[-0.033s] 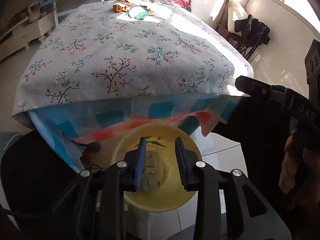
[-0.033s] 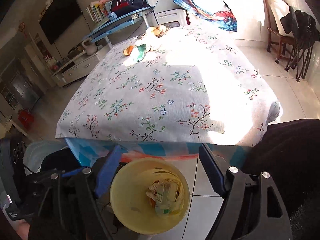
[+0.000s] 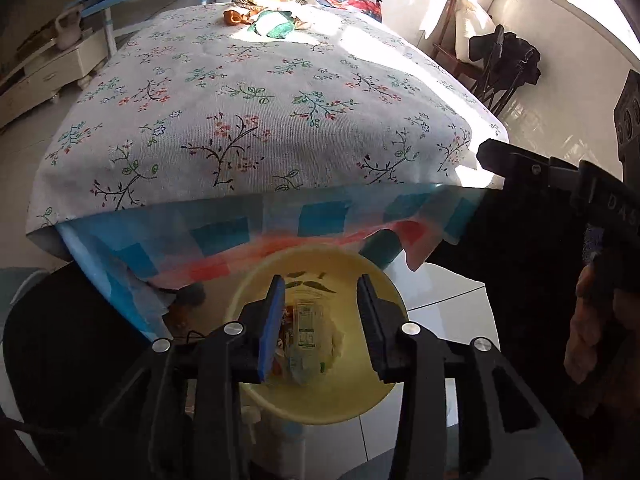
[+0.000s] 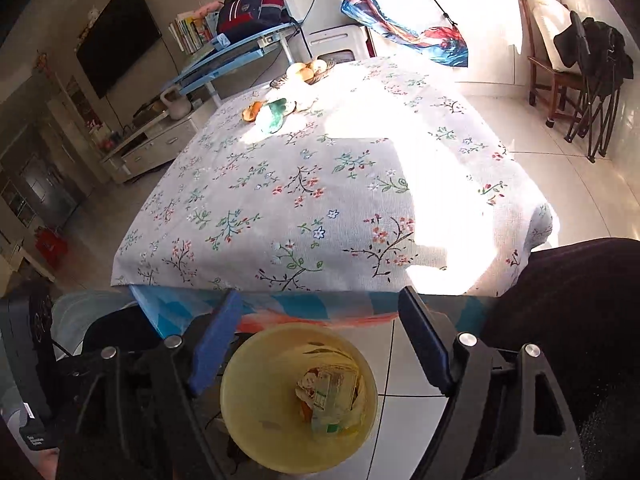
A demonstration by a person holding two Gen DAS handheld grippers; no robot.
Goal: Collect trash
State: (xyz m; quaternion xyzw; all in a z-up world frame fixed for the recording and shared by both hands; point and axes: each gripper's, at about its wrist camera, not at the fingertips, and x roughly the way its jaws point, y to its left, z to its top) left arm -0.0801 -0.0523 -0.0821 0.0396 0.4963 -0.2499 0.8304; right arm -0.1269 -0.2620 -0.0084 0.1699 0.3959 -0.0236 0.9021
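A yellow waste bin (image 3: 360, 412) stands on the tiled floor at the near edge of the table (image 3: 260, 120). Crumpled wrappers (image 3: 306, 332) lie inside it. My left gripper (image 3: 320, 320) hangs just over the bin and its jaws are opening, with the wrappers showing below the gap and no pad pressing on them. My right gripper (image 4: 320, 328) also hovers above the bin (image 4: 248, 420), its jaws opening wide with nothing between them; the wrappers (image 4: 328, 396) rest in the bin beneath. More green and orange scraps (image 4: 272, 116) lie at the table's far end.
A floral cloth over a blue checked one covers the table. A basket of round buns (image 4: 308, 70) sits at its far edge. A wooden chair and a folded black chair (image 4: 592, 80) stand at the right. A dark seat (image 3: 60, 340) is by the bin.
The left jaws stand slightly wider apart than before. The right gripper and the bin look the same.
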